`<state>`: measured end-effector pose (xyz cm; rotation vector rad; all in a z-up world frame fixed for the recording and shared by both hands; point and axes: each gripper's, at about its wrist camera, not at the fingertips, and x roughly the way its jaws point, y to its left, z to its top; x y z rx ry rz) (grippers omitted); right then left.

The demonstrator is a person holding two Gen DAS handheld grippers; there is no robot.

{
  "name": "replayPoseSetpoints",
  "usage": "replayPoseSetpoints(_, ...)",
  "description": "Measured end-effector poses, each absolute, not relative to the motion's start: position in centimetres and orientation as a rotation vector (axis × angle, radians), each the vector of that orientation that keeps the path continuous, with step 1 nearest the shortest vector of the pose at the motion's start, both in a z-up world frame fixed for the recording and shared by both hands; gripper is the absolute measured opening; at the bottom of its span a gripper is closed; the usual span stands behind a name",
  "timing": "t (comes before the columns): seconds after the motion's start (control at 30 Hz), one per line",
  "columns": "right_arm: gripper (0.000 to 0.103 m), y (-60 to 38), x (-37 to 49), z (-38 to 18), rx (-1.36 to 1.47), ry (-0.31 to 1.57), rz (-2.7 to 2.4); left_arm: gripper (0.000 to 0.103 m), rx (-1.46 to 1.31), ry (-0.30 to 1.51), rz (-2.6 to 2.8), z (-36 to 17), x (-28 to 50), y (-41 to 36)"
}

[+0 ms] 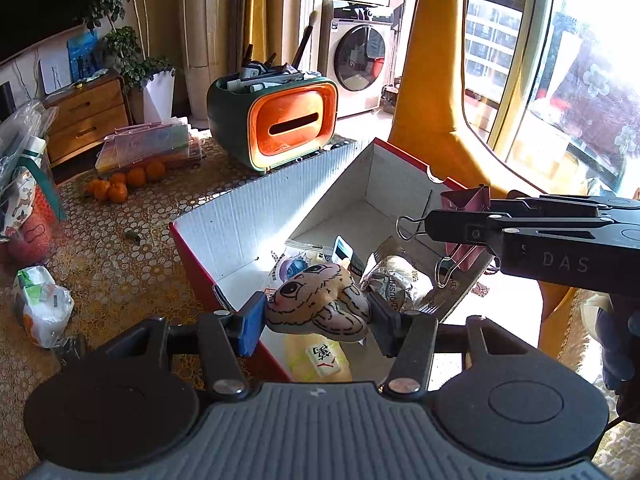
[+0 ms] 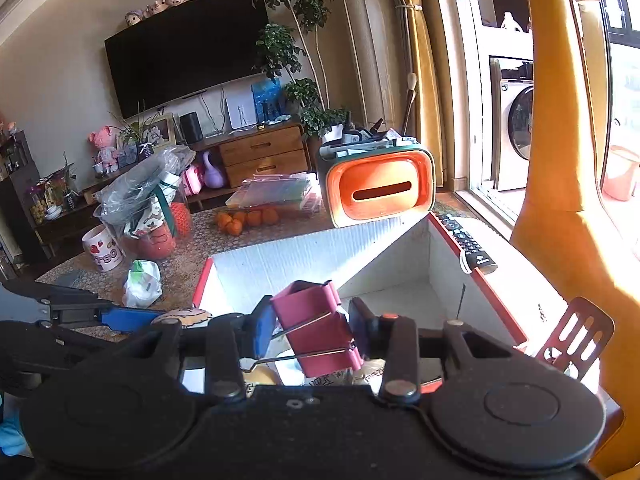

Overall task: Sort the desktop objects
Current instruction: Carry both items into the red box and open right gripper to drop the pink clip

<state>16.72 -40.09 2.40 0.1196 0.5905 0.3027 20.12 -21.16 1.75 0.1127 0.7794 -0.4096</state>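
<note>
A small plush animal head, beige with drawn eyes, is pinched between the pads of my left gripper, which is shut on it above the near end of a white-lined red cardboard box. My right gripper is shut on pink binder clips and hovers over the same box. In the left wrist view the right gripper reaches in from the right with the clips. In the right wrist view the left gripper's blue pad and the plush show at the left.
Inside the box lie wrapped snacks and a mahjong-tile item. An orange-fronted organizer stands behind it, tangerines and stacked cases to the left, bags nearer. A remote lies beside the box; a slotted spatula is right.
</note>
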Motion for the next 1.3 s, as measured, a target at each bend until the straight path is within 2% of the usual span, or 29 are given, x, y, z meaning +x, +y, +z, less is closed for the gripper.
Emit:
replayPoseSetpoints(0.77, 0.039, -40.4, 28.8, -3.5, -0.002, 0.798, 0.203, 0.054, 0.241, 0.912, -0.373, -3.5, 27.7, -26.6)
replayPoseSetpoints(1.3, 0.040, -39.3, 30.3, -4.2, -0.090, 0.935, 0.215, 0.054, 0.262, 1.057, -0.398, -5.3, 29.6, -27.2)
